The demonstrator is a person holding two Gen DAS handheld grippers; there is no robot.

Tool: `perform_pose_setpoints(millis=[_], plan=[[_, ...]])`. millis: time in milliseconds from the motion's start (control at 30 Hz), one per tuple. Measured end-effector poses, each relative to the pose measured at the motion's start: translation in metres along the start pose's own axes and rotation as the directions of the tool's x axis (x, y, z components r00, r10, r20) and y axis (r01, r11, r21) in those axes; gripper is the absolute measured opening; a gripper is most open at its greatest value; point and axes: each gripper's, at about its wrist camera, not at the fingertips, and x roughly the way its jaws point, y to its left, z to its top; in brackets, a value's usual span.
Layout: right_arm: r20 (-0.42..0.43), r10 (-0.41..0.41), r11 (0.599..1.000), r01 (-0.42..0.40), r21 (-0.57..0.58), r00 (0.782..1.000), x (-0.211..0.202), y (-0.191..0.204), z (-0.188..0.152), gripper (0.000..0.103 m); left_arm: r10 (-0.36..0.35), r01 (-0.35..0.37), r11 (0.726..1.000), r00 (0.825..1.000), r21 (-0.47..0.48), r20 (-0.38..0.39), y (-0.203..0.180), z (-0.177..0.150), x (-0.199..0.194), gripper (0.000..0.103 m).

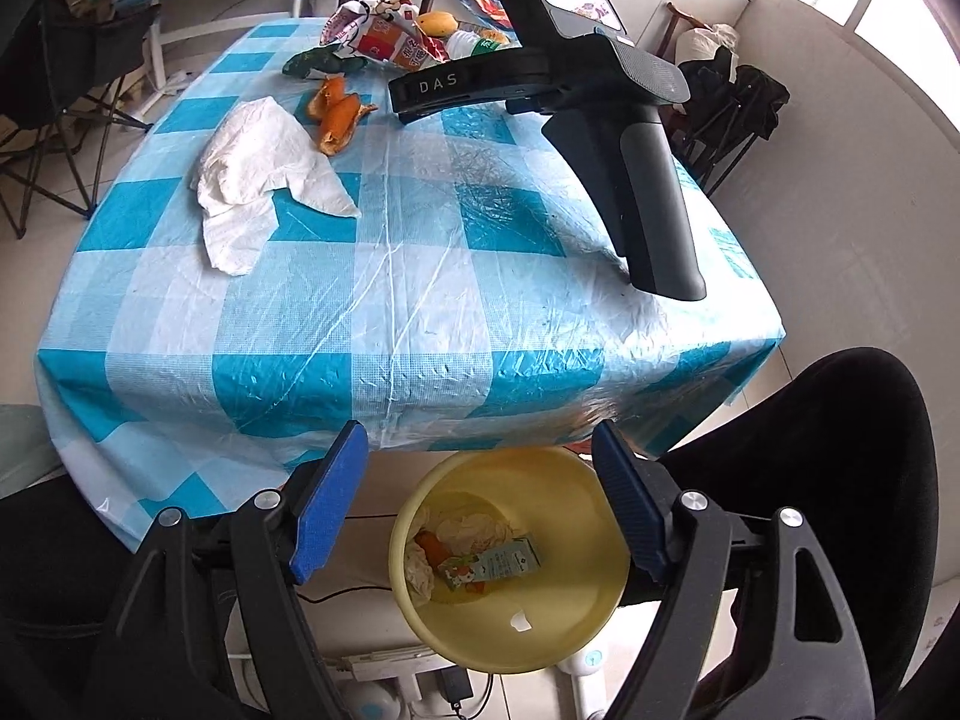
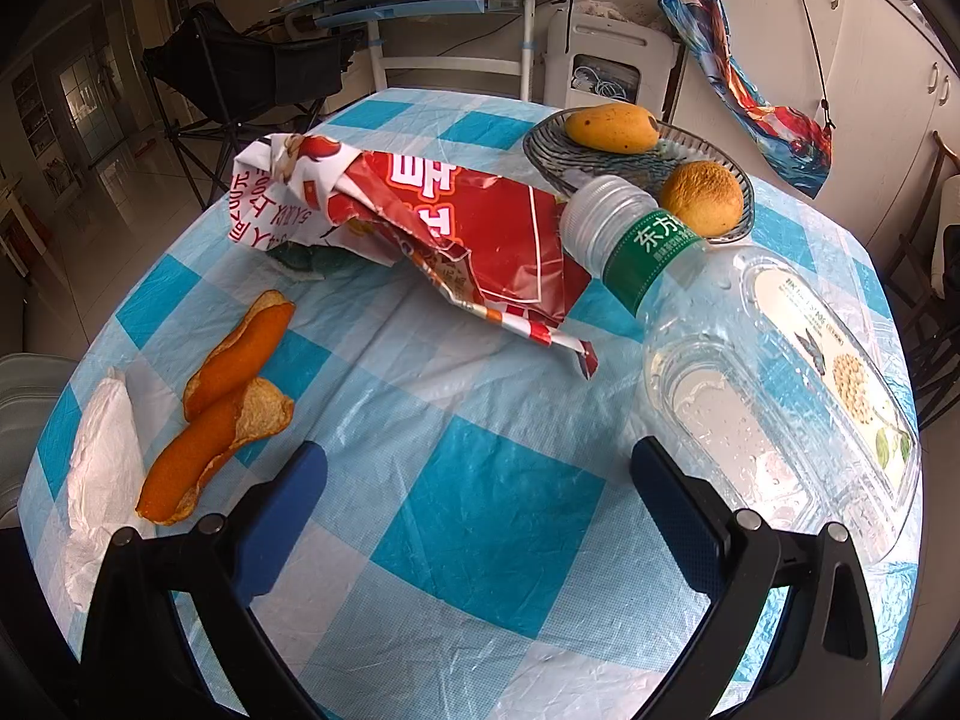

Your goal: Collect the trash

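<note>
My left gripper [image 1: 480, 498] is open and empty, held off the table's near edge above a yellow bin [image 1: 510, 624] on the floor. The bin holds tissue, orange peel and a small carton [image 1: 489, 561]. On the checked table lie a crumpled white tissue [image 1: 258, 174], orange peel [image 1: 336, 114] and a red snack wrapper [image 1: 384, 36]. My right gripper [image 2: 480, 492] is open and empty over the table. In its view the orange peel [image 2: 222, 402] is to its left, the red wrapper [image 2: 432, 234] ahead, and a clear plastic bottle [image 2: 750, 360] lies to its right.
A glass dish [image 2: 606, 171] with a mango [image 2: 612, 127] and an orange [image 2: 701, 197] sits at the table's far right. The right gripper's body [image 1: 588, 90] stands over the table's right side. A black chair [image 1: 840, 480] is by the bin. Folding chairs stand around.
</note>
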Motion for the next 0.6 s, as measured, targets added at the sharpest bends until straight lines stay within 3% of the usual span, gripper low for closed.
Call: perform_pose_setpoints(millis=[400, 600], plan=[[0.000, 0.000, 1.000, 0.000, 0.000, 1.000, 0.000, 0.000, 0.000, 0.097, -0.015, 0.014, 0.997, 1.000, -0.074, -0.013, 0.015, 0.003, 0.005, 0.073], [0.000, 0.000, 1.000, 0.000, 0.001, 1.000, 0.000, 0.000, 0.000, 0.097, -0.013, 0.013, 0.998, 1.000, -0.055, -0.014, 0.009, 0.002, 0.005, 0.073]])
